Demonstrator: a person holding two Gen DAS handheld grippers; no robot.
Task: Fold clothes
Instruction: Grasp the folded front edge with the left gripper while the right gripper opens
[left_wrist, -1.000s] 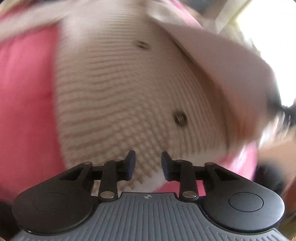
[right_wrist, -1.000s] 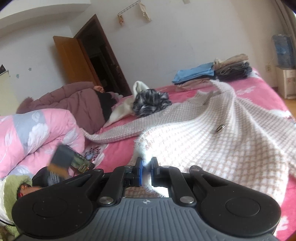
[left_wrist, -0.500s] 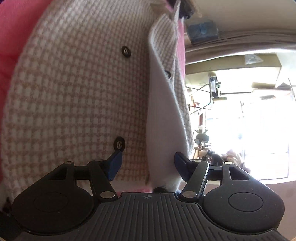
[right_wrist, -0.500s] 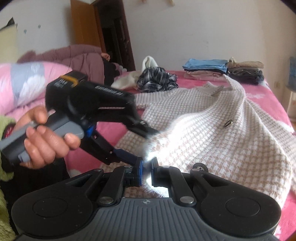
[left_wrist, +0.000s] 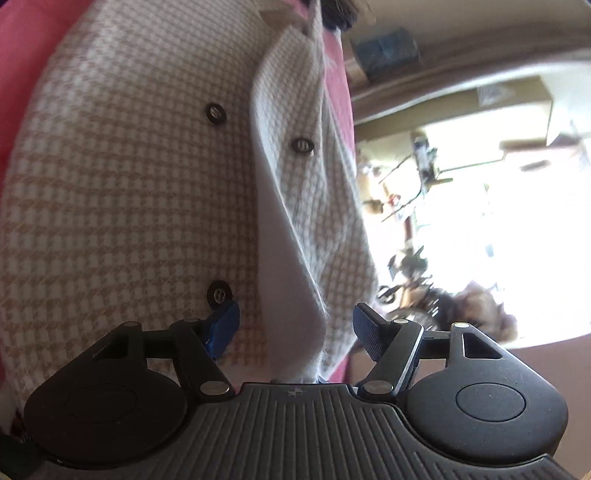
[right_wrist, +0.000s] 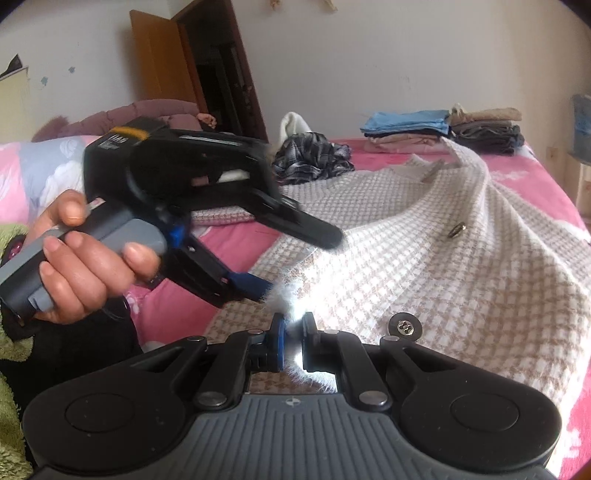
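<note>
— Where's the coat?

— My checked coat (right_wrist: 424, 236) lies spread on the pink bed (right_wrist: 517, 173), running from my right tongs out toward one o'clock in the right camera. Its front edge is lifted into a ridge, the rest draping down to the sheet.

— And your right tongs?

— My right tongs (right_wrist: 293, 341) are pinched together on the fluffy white edge of the coat, at the near end of that ridge. A metal button (right_wrist: 405, 328) sits just beside them at three o'clock.

— The left?

— My left tongs (left_wrist: 295, 325) stand wide apart, one finger either side of the raised coat edge, not closed on it. In the right camera you can see them coming in from nine o'clock, my hand (right_wrist: 81, 254) wrapped round the grey handle.

— Anything else on the bed?

— A crumpled plaid shirt (right_wrist: 314, 158) at twelve o'clock, and folded piles (right_wrist: 443, 129) behind the coat's collar at one o'clock. A pink quilt (right_wrist: 40, 166) lies at ten o'clock.

— What does the left camera show?

— The coat fills its left half, with three dark buttons (left_wrist: 216, 112); a bright window is at three o'clock.
</note>
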